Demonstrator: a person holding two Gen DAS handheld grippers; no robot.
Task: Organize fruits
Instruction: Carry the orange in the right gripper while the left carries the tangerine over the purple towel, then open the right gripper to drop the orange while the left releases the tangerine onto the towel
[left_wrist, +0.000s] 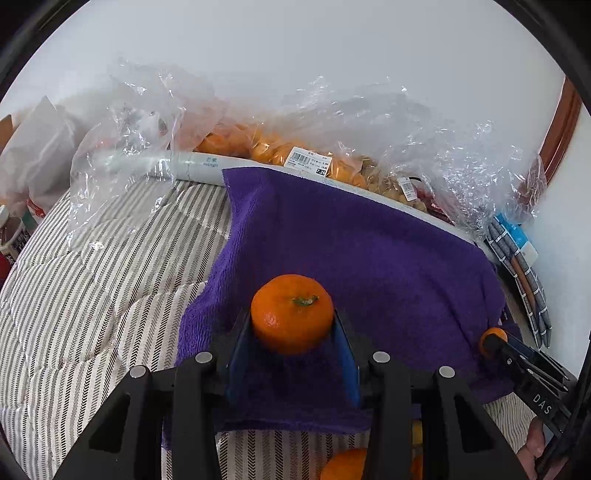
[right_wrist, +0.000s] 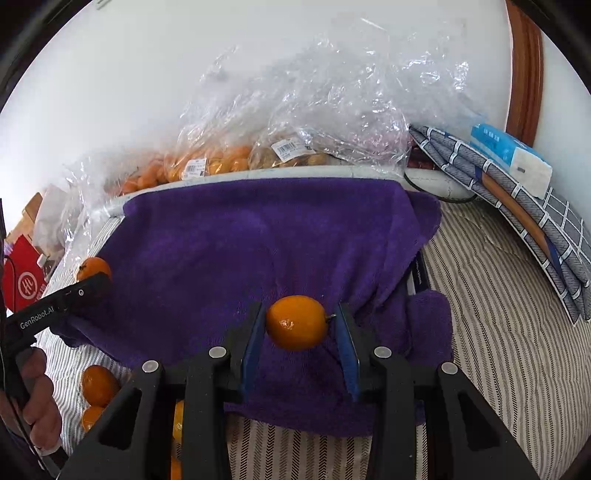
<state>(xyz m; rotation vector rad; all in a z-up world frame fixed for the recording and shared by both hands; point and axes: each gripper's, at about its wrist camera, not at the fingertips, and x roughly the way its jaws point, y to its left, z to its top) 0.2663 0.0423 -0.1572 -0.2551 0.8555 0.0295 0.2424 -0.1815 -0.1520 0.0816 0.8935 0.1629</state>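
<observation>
My left gripper (left_wrist: 291, 318) is shut on a mandarin (left_wrist: 288, 325) with a green stem, just above a purple towel (left_wrist: 369, 251). My right gripper (right_wrist: 300, 311) is shut on a smaller orange (right_wrist: 295, 326), held sideways over the same purple towel (right_wrist: 258, 236). Each gripper shows at the edge of the other view: the right gripper (left_wrist: 493, 338) at the right edge, the left gripper (right_wrist: 94, 275) at the left edge, each with its fruit. Loose oranges (right_wrist: 98, 384) lie on the striped bedding near the towel's front edge, and one orange (left_wrist: 345, 466) shows under my left gripper.
Clear plastic bags of oranges (left_wrist: 236, 142) (right_wrist: 207, 162) and other produce line the wall behind the towel. A folded plaid cloth (right_wrist: 517, 206) and a tissue pack (right_wrist: 513, 155) lie at the right. A red box (right_wrist: 24, 284) and a white paper bag (left_wrist: 40, 147) stand at the left.
</observation>
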